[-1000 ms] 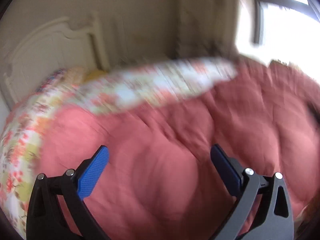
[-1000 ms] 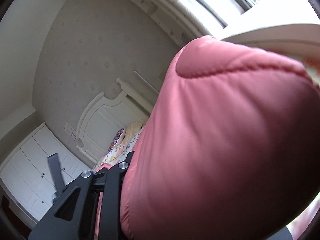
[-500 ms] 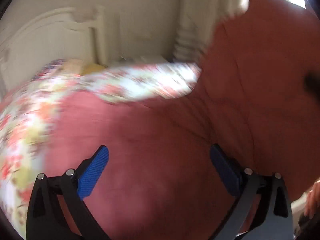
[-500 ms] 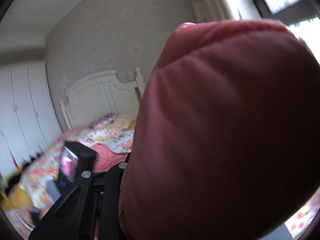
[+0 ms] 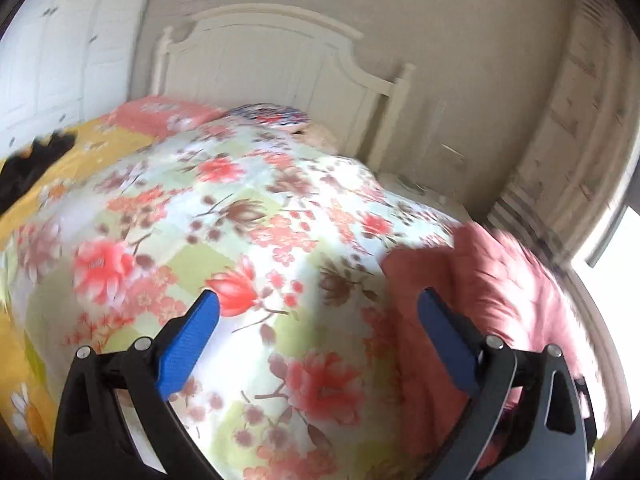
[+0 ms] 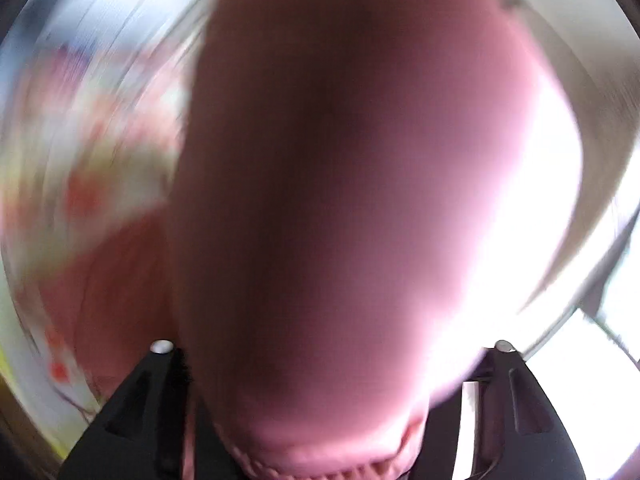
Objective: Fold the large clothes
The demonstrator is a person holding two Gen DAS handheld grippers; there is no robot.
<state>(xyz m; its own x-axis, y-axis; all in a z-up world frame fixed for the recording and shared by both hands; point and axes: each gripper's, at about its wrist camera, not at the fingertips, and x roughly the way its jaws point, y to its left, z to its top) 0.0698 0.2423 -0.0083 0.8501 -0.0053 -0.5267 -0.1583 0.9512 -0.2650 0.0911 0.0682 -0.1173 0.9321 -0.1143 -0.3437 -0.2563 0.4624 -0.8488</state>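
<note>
Bedroom with a white headboard at 12 o'clock, floral quilt covering the bed. Left gripper is hanging wide open over it, holding nothing. Pink padded coat is bunching at 3 o'clock. Right gripper jaws have just been spreading (super blurry), coat filling the gap between them.

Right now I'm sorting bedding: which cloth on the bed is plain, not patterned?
The pink quilted garment, at the right; the floral quilt and yellow sheet carry flowers.
</note>
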